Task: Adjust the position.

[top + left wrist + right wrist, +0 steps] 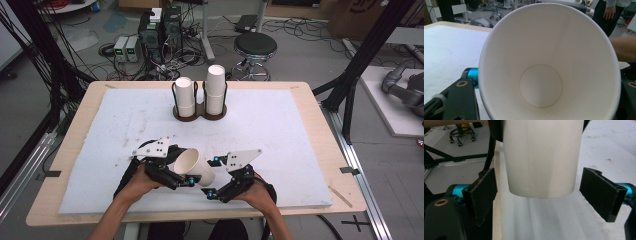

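White paper cup [195, 166], empty and tilted on its side, is held above the near part of the white foam mat [280, 130], in front of the person. The left gripper [176, 176] holds it: in the left gripper view its black jaws press against the two sides of the cup near the rim, and the camera looks straight into the cup to its round bottom. The right gripper [212, 176] is beside the cup's closed end. In the right gripper view its two pads [484, 193] stand wide apart, with a clear gap on each side of the cup wall, so it grips nothing.

I judge that the cup now belongs to the left gripper alone, and the placing is not yet done. At the far side of the mat stands a dark wooden holder with two wire rings [199, 111]; each ring carries a stack of white paper cups [215, 88], and the right stack is higher than the left stack [184, 96].

Between the grippers and the holder the mat is bare, so there is good room for moving forward. The near edge of the wooden table [310, 92] is just behind the hands, and the two grippers are very near to each other.
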A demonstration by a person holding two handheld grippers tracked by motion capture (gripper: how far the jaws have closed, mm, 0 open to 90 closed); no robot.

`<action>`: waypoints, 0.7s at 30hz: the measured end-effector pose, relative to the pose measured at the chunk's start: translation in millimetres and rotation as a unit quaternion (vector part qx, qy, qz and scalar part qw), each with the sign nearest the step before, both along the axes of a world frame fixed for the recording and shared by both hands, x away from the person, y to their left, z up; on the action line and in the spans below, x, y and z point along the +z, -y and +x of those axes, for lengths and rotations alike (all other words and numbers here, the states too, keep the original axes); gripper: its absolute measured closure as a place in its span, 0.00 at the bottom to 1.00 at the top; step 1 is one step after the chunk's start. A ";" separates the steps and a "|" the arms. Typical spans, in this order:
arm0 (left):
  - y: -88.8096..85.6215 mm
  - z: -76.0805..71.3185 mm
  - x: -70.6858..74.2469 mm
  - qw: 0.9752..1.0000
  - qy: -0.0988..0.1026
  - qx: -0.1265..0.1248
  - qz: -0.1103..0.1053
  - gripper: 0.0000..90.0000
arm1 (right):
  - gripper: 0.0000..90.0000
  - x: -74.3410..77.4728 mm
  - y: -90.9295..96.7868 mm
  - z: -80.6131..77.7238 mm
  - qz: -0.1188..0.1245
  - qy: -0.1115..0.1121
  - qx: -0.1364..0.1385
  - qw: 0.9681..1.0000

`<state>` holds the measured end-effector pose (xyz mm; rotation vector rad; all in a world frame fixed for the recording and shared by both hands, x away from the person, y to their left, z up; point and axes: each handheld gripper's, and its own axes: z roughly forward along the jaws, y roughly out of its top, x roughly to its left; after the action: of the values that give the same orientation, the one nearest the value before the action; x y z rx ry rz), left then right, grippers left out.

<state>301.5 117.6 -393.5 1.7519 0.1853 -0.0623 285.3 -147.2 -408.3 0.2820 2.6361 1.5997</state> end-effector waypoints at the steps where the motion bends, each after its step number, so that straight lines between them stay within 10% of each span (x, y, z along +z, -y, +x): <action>1: -0.4 0.0 0.3 1.000 0.002 0.001 0.001 0.30 | 0.17 0.0 0.0 0.0 0.000 0.002 -0.001 1.000; 21: -16.5 5.2 12.1 0.999 0.018 0.022 0.030 0.30 | 0.17 -1.4 15.2 4.1 0.001 -0.006 -0.027 1.000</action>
<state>306.8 134.1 -381.4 1.8059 0.2002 0.0075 289.3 -162.3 -409.7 0.3618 2.6111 1.5895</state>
